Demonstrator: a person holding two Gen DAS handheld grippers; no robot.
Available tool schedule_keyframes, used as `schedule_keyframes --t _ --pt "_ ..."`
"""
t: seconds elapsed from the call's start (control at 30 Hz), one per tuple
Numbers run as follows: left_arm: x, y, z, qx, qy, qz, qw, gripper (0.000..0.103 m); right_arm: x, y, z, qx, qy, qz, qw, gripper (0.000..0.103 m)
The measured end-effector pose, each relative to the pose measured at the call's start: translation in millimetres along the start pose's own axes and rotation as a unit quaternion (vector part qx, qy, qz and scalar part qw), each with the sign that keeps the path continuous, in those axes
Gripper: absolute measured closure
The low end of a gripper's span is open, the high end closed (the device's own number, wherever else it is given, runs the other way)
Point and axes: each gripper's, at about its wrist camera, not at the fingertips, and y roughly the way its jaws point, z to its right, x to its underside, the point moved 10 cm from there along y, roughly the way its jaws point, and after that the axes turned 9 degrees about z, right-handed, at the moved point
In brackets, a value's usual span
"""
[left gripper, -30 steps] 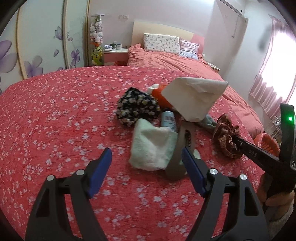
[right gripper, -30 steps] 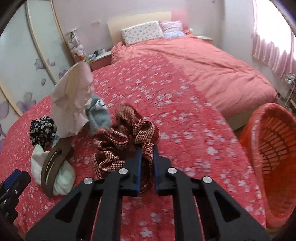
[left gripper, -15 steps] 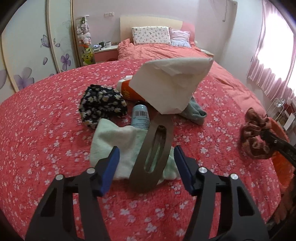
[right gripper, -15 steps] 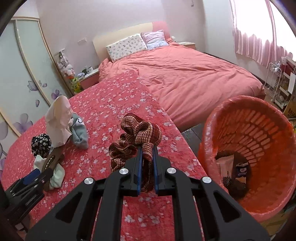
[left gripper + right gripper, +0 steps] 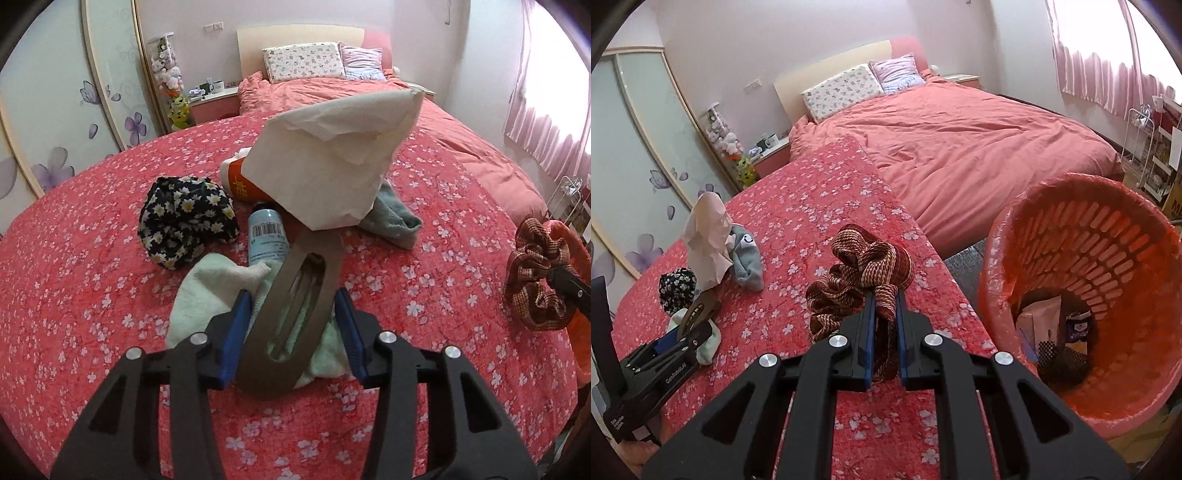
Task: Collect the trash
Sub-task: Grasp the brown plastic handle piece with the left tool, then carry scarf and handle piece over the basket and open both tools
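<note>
A brown oval card with a slot [image 5: 291, 325] lies on a pale green cloth [image 5: 207, 295] on the red flowered bedspread. A big crumpled white paper [image 5: 332, 166] rises from its far end. My left gripper [image 5: 292, 295] straddles the card; its jaws are closing, with the blue pads at the card's edges and a thin gap on the right. My right gripper [image 5: 884, 299] is shut on a brown woven fabric band [image 5: 864, 266], held above the bed's edge beside the orange basket [image 5: 1108, 240]. The band [image 5: 532, 280] also shows at the right of the left wrist view.
Around the card lie a black floral cloth [image 5: 184, 218], a blue tube with a barcode [image 5: 267, 240], an orange-and-white bottle [image 5: 240, 181] and a grey-green sock [image 5: 395, 218]. The basket holds several wrappers [image 5: 1049, 332]. A pink bed [image 5: 960, 140] stands behind.
My left gripper came forward and its jaws narrowed from wide apart to flanking the brown card. My right gripper carried the woven band sideways off the pile toward the basket.
</note>
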Motion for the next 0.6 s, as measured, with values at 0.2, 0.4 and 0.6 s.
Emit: schedule_keyframes --t 0.2,0.4,0.6 --pt "-1 -2 4 0.002 -0.001 0.003 1.0 0.066 -2 -7 1 -0.002 0.002 0.005 1.0 0.093" --pt "-2 -24 2 0.043 -0.03 0.023 0.9984 0.071 -4 -18 1 -0.008 0.006 0.012 1.0 0.093" --pt "-4 -47 -3 0.066 -0.052 0.035 0.9958 0.071 -3 -28 1 -0.015 0.007 0.015 1.0 0.093"
